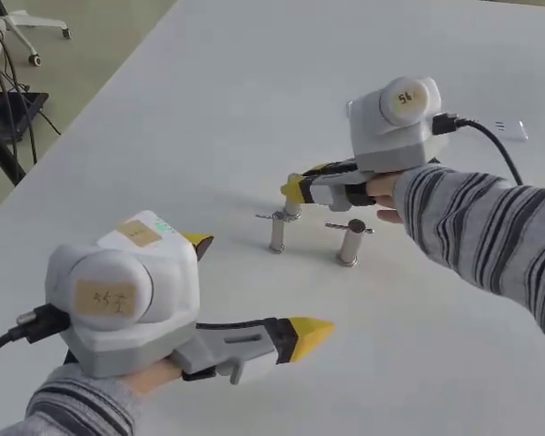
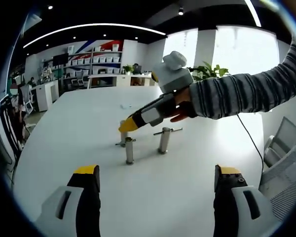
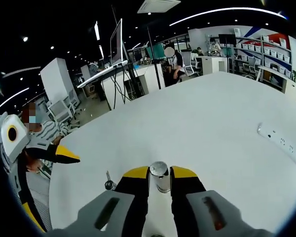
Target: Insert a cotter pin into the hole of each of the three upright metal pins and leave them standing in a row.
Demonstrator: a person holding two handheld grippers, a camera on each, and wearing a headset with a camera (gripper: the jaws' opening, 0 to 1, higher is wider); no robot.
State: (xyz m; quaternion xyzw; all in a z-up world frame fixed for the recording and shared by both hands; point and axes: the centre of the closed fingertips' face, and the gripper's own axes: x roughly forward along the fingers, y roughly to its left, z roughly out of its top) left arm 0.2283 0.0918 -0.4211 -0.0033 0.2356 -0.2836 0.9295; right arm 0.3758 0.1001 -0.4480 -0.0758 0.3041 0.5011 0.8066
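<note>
Three upright metal pins stand on the table (image 1: 418, 345): a rear pin (image 1: 292, 208) at 12 o'clock of their cluster, a left pin (image 1: 278, 238) at 8 o'clock and a right pin (image 1: 349, 247) at 4 o'clock. Two cotter pins can be counted, a first cotter pin (image 1: 266, 216) crosswise through the left pin and a second cotter pin (image 1: 352, 227) through the right pin. There are two grippers, the left gripper (image 1: 254, 287) at 7 o'clock of the head view and the right gripper (image 1: 293, 191) near 1 o'clock, and one power strip (image 1: 509, 130) at 2 o'clock.
</note>
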